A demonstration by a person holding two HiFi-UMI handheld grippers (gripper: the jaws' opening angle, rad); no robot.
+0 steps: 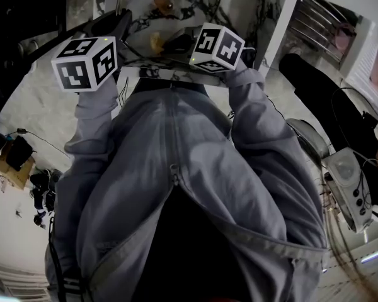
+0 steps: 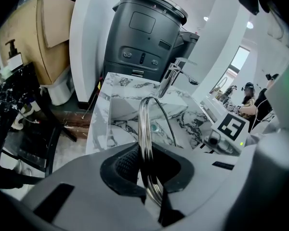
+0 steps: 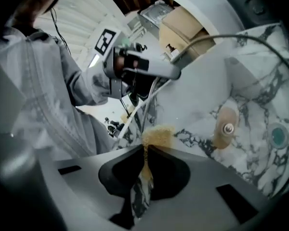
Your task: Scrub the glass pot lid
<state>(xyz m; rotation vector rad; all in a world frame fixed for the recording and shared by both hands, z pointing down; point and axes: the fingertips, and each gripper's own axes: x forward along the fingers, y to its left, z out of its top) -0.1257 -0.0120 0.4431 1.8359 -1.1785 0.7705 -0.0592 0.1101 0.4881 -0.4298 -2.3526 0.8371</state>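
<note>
Jaws first: left gripper (image 2: 147,165) clamped on the metal rim of the glass pot lid (image 2: 145,129), seen edge-on and standing upright over the marble sink (image 2: 103,129), faucet (image 2: 171,78) just behind. Right gripper (image 3: 145,153) pinched tight on a tan sponge (image 3: 156,134), only a frayed tuft showing past the tips (a thin hold, likely to slip under hard rubbing). From that side, lid tilted with what looks like its underside turned toward the sponge, knob screw (image 3: 226,129) at its centre; sponge close to the lower edge of the glass, contact not certain. Judged as the approach to a scrubbing pass. To do it well: lay the tuft flat on the glass, never the hard jaw tips; press lightly; work in small circles from the knob screw outward; finish along the seam where glass meets metal, where grime probably gathers. Hold the lid over the sink so drips, or a slip, land inside. Brace against each push, since a single grip on the rim lets the lid pivot. Regrip elsewhere on the rim to reach the patch under the left jaws.
</note>
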